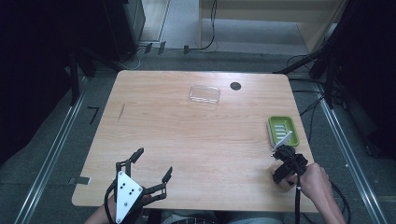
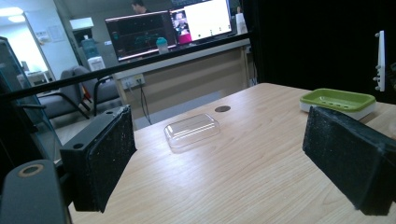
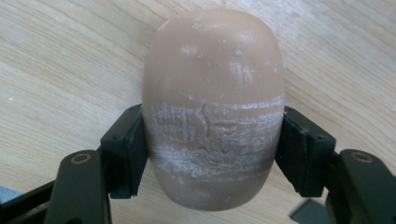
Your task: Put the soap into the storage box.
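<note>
A tan oval bar of soap (image 3: 212,107) lies on the wooden table (image 1: 187,135), and my right gripper (image 3: 212,149) is shut on it, both pads pressed to its scuffed sides. From above, that right gripper (image 1: 283,173) points down near the table's front right edge, just below a green soap dish (image 1: 282,130). The soap dish (image 2: 338,100) also appears far right in the left gripper view. My left gripper (image 1: 153,165) rests open at the front left, nothing between its fingers. A clear plastic lid (image 1: 204,94) lies toward the table's far side; the same lid (image 2: 191,130) lies ahead of the left gripper (image 2: 233,158).
A round dark grommet hole (image 1: 235,86) sits in the table near the far edge. Cables (image 1: 308,105) and stand legs crowd the floor to the right. Behind the table are a desk with monitors (image 2: 168,30) and chairs.
</note>
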`<state>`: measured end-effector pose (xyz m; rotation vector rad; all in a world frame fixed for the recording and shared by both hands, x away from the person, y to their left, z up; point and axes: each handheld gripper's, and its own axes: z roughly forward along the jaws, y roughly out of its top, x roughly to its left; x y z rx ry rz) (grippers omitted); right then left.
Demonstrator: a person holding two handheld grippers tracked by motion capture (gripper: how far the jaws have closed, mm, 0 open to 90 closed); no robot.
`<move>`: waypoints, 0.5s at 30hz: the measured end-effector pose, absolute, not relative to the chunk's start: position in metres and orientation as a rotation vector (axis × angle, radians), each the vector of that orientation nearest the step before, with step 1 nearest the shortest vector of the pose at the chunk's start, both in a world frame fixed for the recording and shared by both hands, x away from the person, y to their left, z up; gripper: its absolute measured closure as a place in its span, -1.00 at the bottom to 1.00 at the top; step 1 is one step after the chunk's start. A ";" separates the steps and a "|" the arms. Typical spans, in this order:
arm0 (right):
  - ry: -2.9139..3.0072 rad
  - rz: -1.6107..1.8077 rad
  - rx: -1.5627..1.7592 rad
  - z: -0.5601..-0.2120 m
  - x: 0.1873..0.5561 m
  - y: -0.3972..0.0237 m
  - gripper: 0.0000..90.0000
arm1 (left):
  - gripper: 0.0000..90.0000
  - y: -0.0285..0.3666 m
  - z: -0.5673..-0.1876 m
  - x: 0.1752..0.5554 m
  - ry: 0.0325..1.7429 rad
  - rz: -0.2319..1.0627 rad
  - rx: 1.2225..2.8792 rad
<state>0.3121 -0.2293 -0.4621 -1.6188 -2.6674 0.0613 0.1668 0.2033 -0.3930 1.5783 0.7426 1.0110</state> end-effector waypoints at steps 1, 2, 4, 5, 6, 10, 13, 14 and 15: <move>-2.663 0.066 -1.628 -0.461 0.312 -0.230 -0.26 | -0.78 0.203 -0.393 0.167 0.743 1.011 1.579; -2.663 0.077 -1.625 -0.461 0.312 -0.231 -0.26 | -0.78 0.203 -0.393 0.167 0.742 1.011 1.580; -2.661 0.076 -1.631 -0.461 0.312 -0.231 -0.26 | -0.78 0.203 -0.393 0.167 0.739 1.011 1.582; -2.659 0.080 -1.634 -0.460 0.312 -0.232 -0.26 | -0.78 0.203 -0.393 0.167 0.739 1.011 1.581; -2.656 0.082 -1.634 -0.460 0.312 -0.232 -0.26 | -0.78 0.203 -0.393 0.167 0.740 1.011 1.581; -2.662 0.079 -1.635 -0.455 0.316 -0.233 -0.26 | -0.78 0.203 -0.393 0.167 0.739 1.009 1.581; -2.661 0.072 -1.644 -0.452 0.318 -0.234 -0.26 | -0.78 0.203 -0.393 0.167 0.745 1.009 1.579; -2.659 0.072 -1.643 -0.451 0.318 -0.234 -0.26 | -0.78 0.203 -0.393 0.167 0.746 1.009 1.579; -2.659 0.072 -1.650 -0.450 0.319 -0.234 -0.26 | -0.78 0.203 -0.393 0.167 0.744 1.008 1.580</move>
